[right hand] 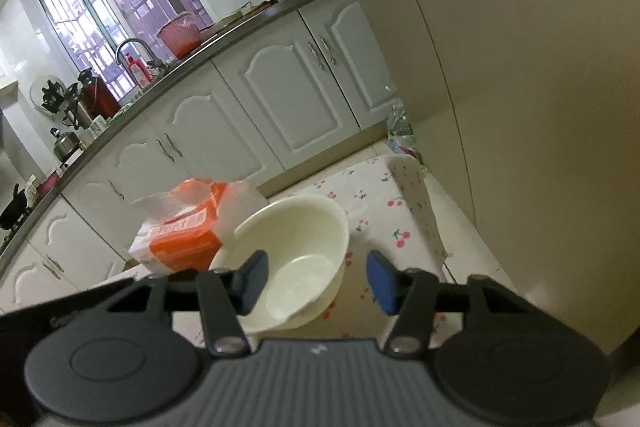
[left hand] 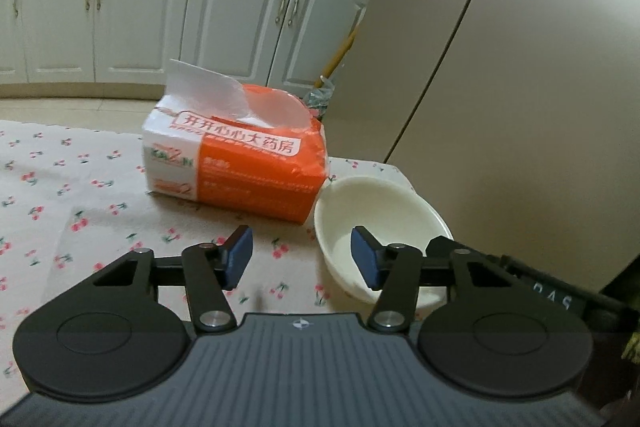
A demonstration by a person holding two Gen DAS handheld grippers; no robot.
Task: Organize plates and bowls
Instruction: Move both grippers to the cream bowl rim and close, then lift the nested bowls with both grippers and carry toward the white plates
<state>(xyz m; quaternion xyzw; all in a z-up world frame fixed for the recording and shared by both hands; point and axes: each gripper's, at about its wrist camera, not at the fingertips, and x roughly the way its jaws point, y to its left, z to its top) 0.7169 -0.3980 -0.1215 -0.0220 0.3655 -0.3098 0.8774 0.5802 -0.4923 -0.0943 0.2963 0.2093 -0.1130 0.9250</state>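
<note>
Left wrist view, left claw [left hand: 302, 257]: we see its jaws parted with nothing gripped; the blue pad [left hand: 365, 259] on the side nearer the fridge hangs in front of the bowl's hollow, the other pad over bare cloth, so the near rim falls between them.
Right wrist view, right claw [right hand: 318, 281]: we see it parted too, holding nothing; one pad sits in front of the bowl's inside, the other outside its wall, straddling the rim on the fridge side. We cannot tell whether either pad touches.
Bowl [left hand: 372, 223]: we find it upright, mouth up, empty, on the table [left hand: 60, 187] at the far corner by the fridge. Being round it has no long axis and points nowhere; only the rim matters.
Key relation: we judge the bowl lies just ahead of and below both claws, each set across a different stretch of rim; neither hand looks clearly nearer.
Tissue pack [left hand: 236, 163]: we see it just behind the bowl, touching or nearly so, its long side running along the table's far edge.
Fridge [left hand: 520, 87]: close beside the bowl, leaving little room on that side.
Cabinets [left hand: 136, 15]: far behind; no plates show anywhere.
</note>
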